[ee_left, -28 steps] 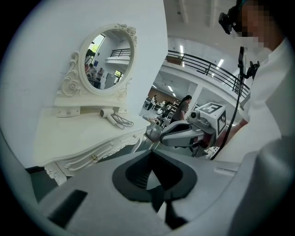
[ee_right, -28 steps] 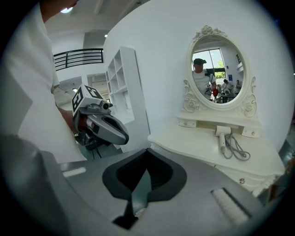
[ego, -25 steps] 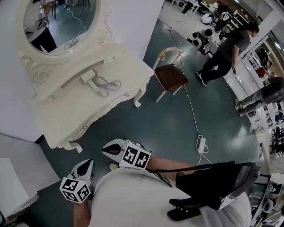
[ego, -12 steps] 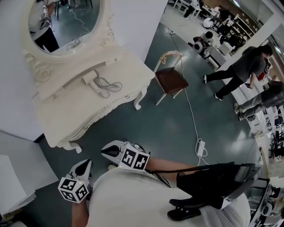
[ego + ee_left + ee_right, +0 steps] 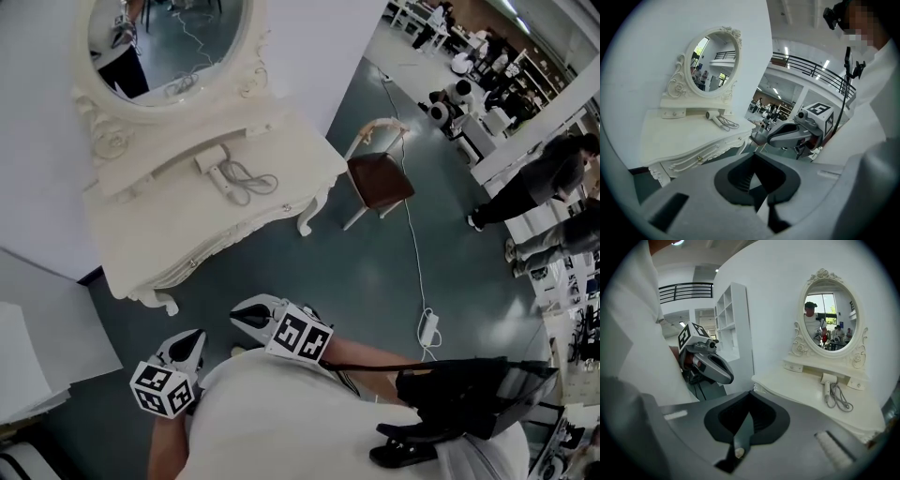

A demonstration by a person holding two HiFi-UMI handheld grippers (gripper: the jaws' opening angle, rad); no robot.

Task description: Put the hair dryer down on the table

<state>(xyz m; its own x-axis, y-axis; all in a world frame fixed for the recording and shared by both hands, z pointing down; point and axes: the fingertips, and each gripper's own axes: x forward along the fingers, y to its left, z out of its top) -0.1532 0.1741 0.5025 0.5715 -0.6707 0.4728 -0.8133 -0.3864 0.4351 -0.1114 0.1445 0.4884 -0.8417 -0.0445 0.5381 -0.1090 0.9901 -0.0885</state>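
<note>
A white hair dryer [image 5: 215, 163] lies on the cream dressing table [image 5: 159, 230], its grey cord [image 5: 251, 180] coiled beside it, below the oval mirror [image 5: 169, 42]. The dryer [image 5: 712, 116] also shows in the left gripper view, and the dryer [image 5: 828, 385] in the right gripper view. Both grippers are held close to the person's body, well away from the table. My left gripper [image 5: 193, 339] is shut with nothing in it. My right gripper [image 5: 240, 314] is shut and empty too.
A wooden chair [image 5: 377, 173] with a brown seat stands right of the table. A white cable and power strip [image 5: 427, 327] lie on the dark floor. People [image 5: 539, 178] stand at the far right near shelves. A white cabinet [image 5: 23, 356] is at the left.
The view has shifted, so the table and chair sit further right and lower in the frame. A person at the right has walked further right. The grippers stay shut near the body.
</note>
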